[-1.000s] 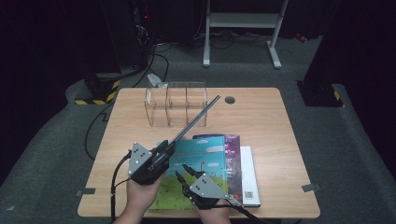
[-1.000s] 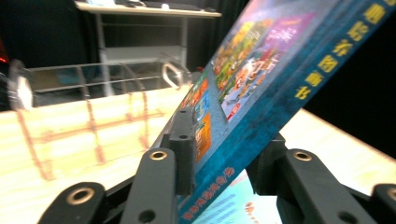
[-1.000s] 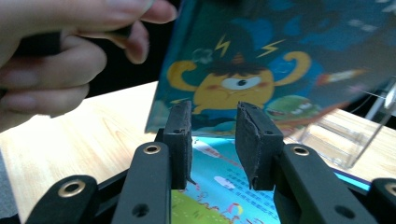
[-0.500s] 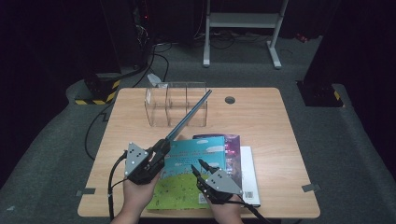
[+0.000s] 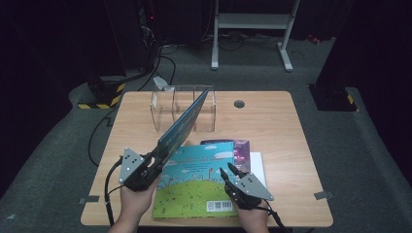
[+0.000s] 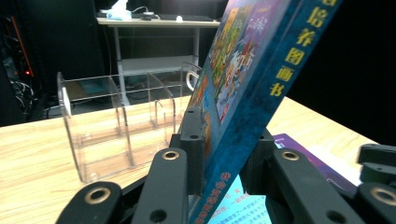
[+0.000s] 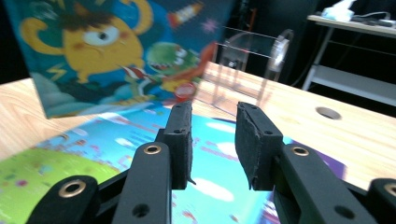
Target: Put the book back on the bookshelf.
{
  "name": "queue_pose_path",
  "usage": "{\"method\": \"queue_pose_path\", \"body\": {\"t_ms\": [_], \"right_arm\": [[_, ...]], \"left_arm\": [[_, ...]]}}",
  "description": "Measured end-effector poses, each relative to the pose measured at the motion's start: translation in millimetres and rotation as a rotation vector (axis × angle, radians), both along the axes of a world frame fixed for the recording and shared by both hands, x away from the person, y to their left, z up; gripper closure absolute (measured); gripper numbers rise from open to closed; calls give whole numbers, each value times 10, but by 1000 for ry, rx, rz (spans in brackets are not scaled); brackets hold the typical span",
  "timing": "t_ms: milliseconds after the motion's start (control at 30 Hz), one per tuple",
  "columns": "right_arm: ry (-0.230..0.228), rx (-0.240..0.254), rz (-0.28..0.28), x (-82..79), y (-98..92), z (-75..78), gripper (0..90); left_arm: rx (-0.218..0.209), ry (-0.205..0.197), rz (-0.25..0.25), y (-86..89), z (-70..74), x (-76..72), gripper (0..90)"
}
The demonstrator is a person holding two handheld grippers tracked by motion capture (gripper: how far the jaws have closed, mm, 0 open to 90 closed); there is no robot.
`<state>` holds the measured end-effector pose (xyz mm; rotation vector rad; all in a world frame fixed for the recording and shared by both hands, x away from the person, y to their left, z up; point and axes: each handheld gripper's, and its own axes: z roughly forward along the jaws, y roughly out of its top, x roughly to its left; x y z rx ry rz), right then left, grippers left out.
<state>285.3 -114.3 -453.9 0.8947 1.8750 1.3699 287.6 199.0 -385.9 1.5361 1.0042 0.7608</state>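
Observation:
My left gripper [image 5: 158,155] is shut on the lower corner of a thin blue picture book [image 5: 187,119], and its jaws have just been closing on it. The book slants up toward the clear acrylic organizer [image 5: 165,104]. In the left gripper view the book's spine [image 6: 252,84] runs up between the jaws. My right gripper [image 5: 227,171] is open and holds nothing. It hovers low over the green and blue book [image 5: 194,184] lying flat on the table. In the right gripper view the pads [image 7: 254,140] stand apart above that flat book [image 7: 116,154].
A purple book [image 5: 240,148] and a white one [image 5: 257,162] lie under the flat book. The organizer has three upright slots at the back left of the wooden table [image 5: 272,121]. A cable hole [image 5: 238,103] sits behind it to the right.
My right gripper has slid to the right across the flat book. The held book has turned so more of its cover faces up. The left hand has stayed about where it was.

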Motion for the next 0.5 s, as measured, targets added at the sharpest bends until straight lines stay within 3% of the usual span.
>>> {"method": "queue_pose_path", "body": {"t_ms": [167, 500], "right_arm": [[8, -19, -43, 28, -186, -64, 662], [46, 22, -122, 94, -494, -134, 663]], "left_arm": [[13, -10, 9, 82, -15, -14, 770], [58, -31, 31, 179, -33, -37, 801]]}}
